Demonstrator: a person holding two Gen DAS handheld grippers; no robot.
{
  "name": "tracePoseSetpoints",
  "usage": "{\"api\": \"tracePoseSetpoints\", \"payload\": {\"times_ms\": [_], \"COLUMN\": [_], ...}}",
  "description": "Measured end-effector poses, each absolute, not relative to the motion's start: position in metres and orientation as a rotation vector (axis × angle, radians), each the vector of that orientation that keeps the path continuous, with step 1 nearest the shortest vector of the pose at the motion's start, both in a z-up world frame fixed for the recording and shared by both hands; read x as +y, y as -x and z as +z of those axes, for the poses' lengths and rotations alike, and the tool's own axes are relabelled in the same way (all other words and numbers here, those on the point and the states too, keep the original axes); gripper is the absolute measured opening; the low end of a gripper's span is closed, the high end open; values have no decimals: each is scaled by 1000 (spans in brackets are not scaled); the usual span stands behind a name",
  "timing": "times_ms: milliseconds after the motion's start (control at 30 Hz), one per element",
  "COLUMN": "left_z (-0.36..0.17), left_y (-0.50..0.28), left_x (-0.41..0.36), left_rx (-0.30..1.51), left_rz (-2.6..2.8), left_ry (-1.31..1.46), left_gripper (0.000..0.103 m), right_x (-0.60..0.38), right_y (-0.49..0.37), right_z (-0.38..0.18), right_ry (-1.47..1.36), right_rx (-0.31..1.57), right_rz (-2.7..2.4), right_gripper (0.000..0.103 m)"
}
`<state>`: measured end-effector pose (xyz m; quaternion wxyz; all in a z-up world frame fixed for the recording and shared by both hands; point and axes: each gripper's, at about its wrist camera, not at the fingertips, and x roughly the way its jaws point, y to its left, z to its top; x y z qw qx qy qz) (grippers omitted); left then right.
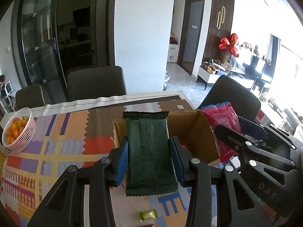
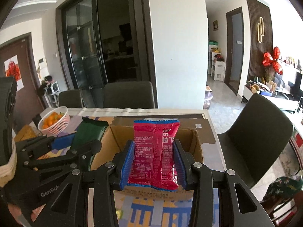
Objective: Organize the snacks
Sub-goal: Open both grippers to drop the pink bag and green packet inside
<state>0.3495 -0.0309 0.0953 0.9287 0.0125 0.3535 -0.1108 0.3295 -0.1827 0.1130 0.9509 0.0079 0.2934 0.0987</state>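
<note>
My left gripper (image 1: 149,151) is shut on a dark green snack packet (image 1: 149,141) and holds it above the near left edge of an open cardboard box (image 1: 197,128). My right gripper (image 2: 154,157) is shut on a red snack packet (image 2: 155,151) and holds it over the same box (image 2: 197,145). The red packet (image 1: 223,124) and right gripper show at the right of the left wrist view. The green packet (image 2: 89,134) and left gripper show at the left of the right wrist view. A small green-yellow candy (image 1: 148,215) lies on the tablecloth near me.
A white basket of oranges (image 1: 19,130) stands at the table's left, also in the right wrist view (image 2: 55,123). Dark chairs (image 1: 96,83) stand behind the table and one (image 2: 259,132) at its right end. The patterned tablecloth (image 1: 62,141) covers the table.
</note>
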Motion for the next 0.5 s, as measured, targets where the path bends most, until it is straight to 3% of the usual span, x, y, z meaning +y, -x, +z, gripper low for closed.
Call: {"api": "tracePoseSetpoints", "payload": {"times_ms": [333, 400, 433, 500], "left_z": [72, 70, 70, 72], "left_y": [-386, -387, -386, -380], "left_x": [-39, -42, -43, -42], "left_rx": [788, 793, 788, 776], "left_rz": [-220, -204, -199, -179], "left_ry": [-67, -93, -104, -113], "left_gripper": [42, 47, 54, 57], "right_x": [-187, -189, -190, -191], "right_y": [-371, -374, -375, -374], "right_z": [92, 87, 85, 83], "right_ry": [-9, -11, -11, -15], "right_rx": [700, 711, 716, 714], "right_rz": [218, 218, 216, 205], "right_gripper": [42, 42, 46, 53]}}
